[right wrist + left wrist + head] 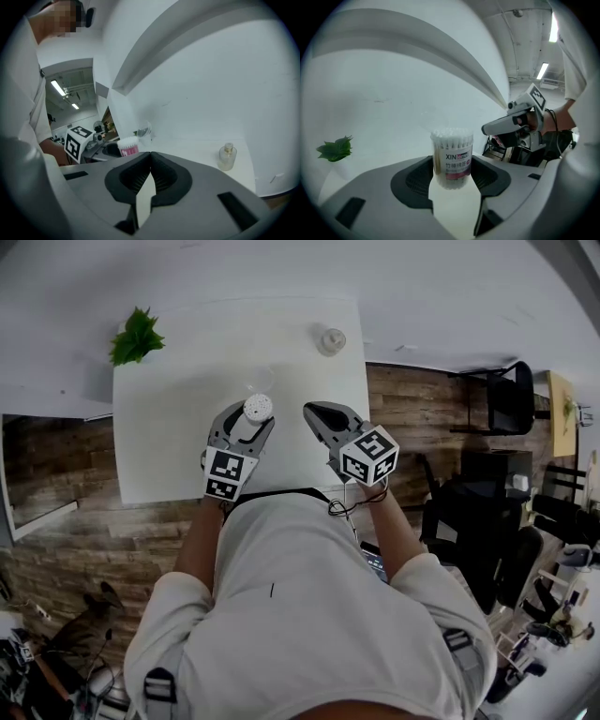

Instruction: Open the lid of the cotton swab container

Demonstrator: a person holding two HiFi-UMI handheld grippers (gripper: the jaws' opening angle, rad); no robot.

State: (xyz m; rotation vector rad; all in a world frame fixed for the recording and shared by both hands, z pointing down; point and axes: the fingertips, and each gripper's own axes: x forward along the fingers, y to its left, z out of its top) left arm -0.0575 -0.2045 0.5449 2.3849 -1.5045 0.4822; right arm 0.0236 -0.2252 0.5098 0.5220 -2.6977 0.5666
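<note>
The cotton swab container point(258, 408) is a small clear tub of white-tipped swabs with a pink and white label point(452, 161). It stands on the white table point(178, 456) near the front edge. My left gripper point(251, 418) is shut on its sides, both pads against the tub point(452, 169). My right gripper point(316, 414) hovers just right of the tub, shut with its tips touching and nothing between them point(150, 157). From the right gripper view the tub point(127, 146) shows at the left. Whether a lid sits on it, I cannot tell.
A clear, lid-like piece point(143, 129) lies on the table behind the tub. A small glass bottle point(330, 339) stands at the far right of the table. A green plant point(137, 336) sits at the far left corner. Black chairs point(511, 399) stand on the floor to the right.
</note>
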